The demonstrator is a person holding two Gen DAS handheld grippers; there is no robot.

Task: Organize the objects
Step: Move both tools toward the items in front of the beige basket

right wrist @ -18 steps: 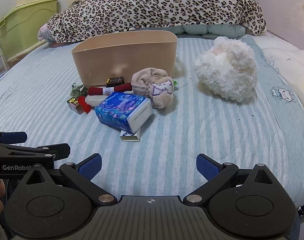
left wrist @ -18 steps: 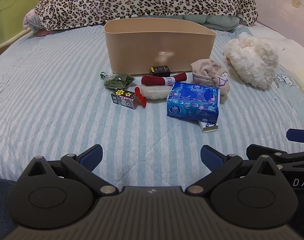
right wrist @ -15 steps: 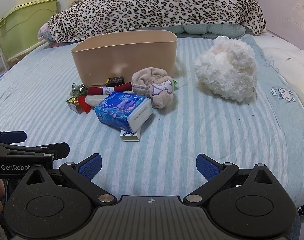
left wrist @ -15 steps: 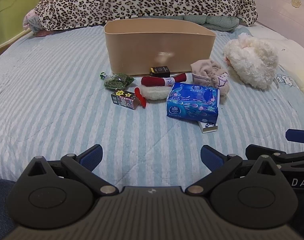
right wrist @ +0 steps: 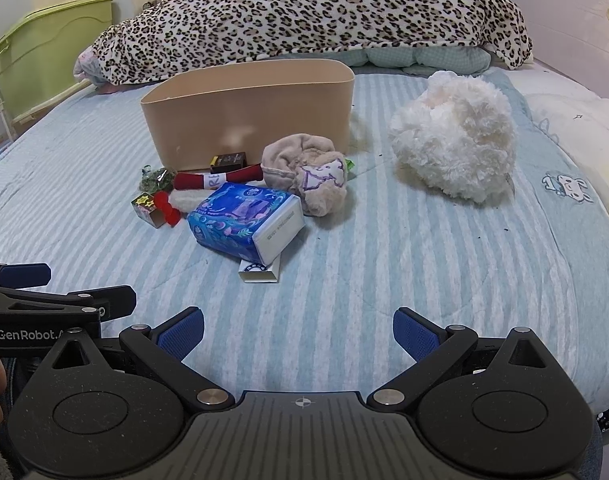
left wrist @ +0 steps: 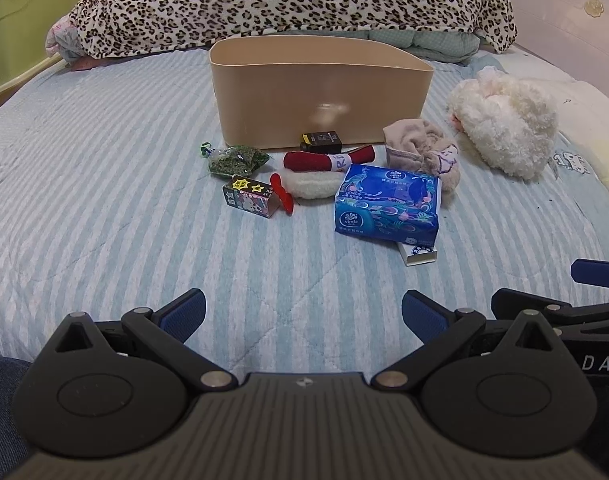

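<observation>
Left wrist view: left gripper [left wrist: 303, 312] spread wide, holding nothing, low over the bedspread [left wrist: 104, 200]. Bare striped fabric straight ahead up to the clutter. Beige bin [left wrist: 319, 90] dead ahead, far side of the pile, leopard blanket [left wrist: 288, 0] behind it. Tissue pack [left wrist: 387, 205] ahead, slightly right, blue w/ floral print, lying on a small white box [left wrist: 418, 253]. Sticker box [left wrist: 249, 201] ahead-left, red roll [left wrist: 328, 160] & black box [left wrist: 321, 142] just before the bin wall. Right gripper's tip at right edge.

Right wrist view: right gripper [right wrist: 298, 332] also agape, empty. Tissue pack [right wrist: 246, 222] ahead-left; beige sock wad [right wrist: 308, 176] beyond it; white plush [right wrist: 454, 152] ahead-right, apart from the rest. Wide bare bedspread [right wrist: 424, 264] ahead & right. Bin [right wrist: 248, 114] ahead-left, far.
</observation>
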